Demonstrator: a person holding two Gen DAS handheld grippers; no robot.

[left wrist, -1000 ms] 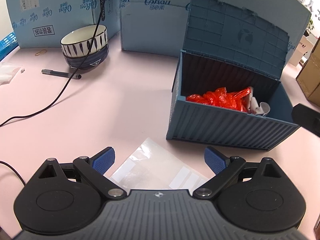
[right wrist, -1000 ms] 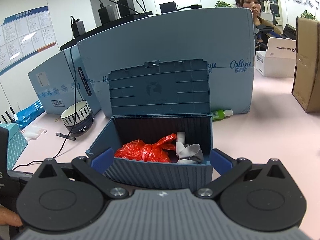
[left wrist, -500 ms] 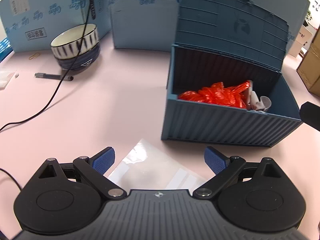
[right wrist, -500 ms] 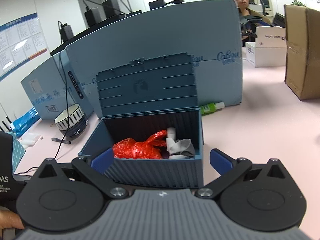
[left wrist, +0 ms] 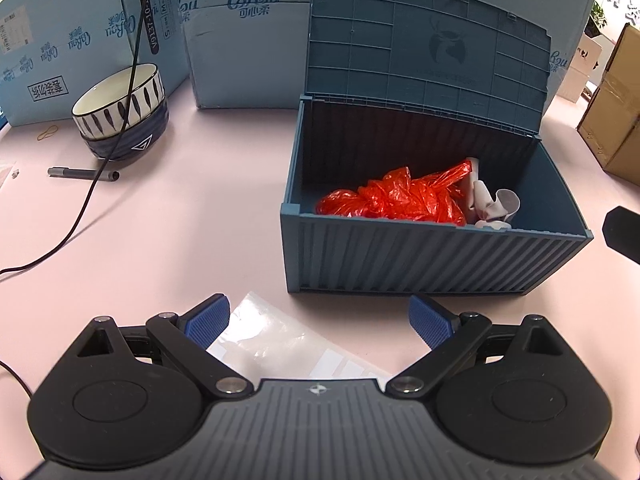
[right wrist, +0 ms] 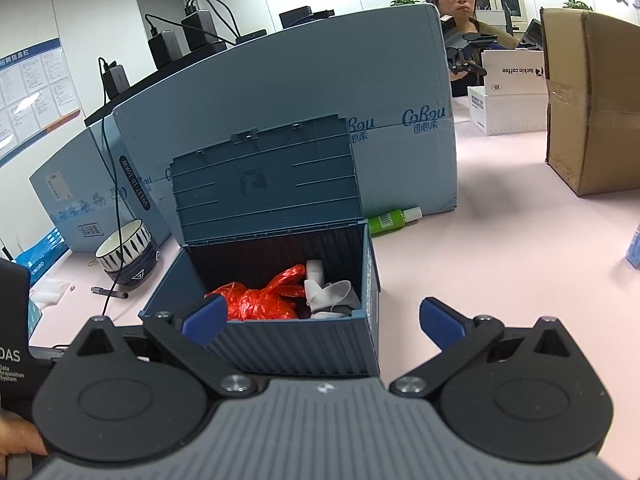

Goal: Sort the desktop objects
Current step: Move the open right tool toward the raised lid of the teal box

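Note:
A blue container-style storage box (left wrist: 424,256) stands on the pink desk with its lid up; it also shows in the right wrist view (right wrist: 304,344). Inside lie a crumpled red plastic bag (left wrist: 400,200) (right wrist: 260,296) and a grey-white cloth (left wrist: 492,204) (right wrist: 328,294). My left gripper (left wrist: 318,322) is open and empty, above a clear plastic bag (left wrist: 276,340) lying flat in front of the box. My right gripper (right wrist: 320,320) is open and empty, in front of the box's near wall.
Stacked striped bowls (left wrist: 120,108) with a black cable (left wrist: 80,208) and a grey pen (left wrist: 82,173) sit at left. Blue cartons (left wrist: 224,36) wall the back. A green bottle (right wrist: 392,218) lies behind the box. A brown carton (right wrist: 592,100) stands at right.
Both grippers have drawn nearer to the box, and the view has shifted so the box sits more to the left. Both stay open and empty.

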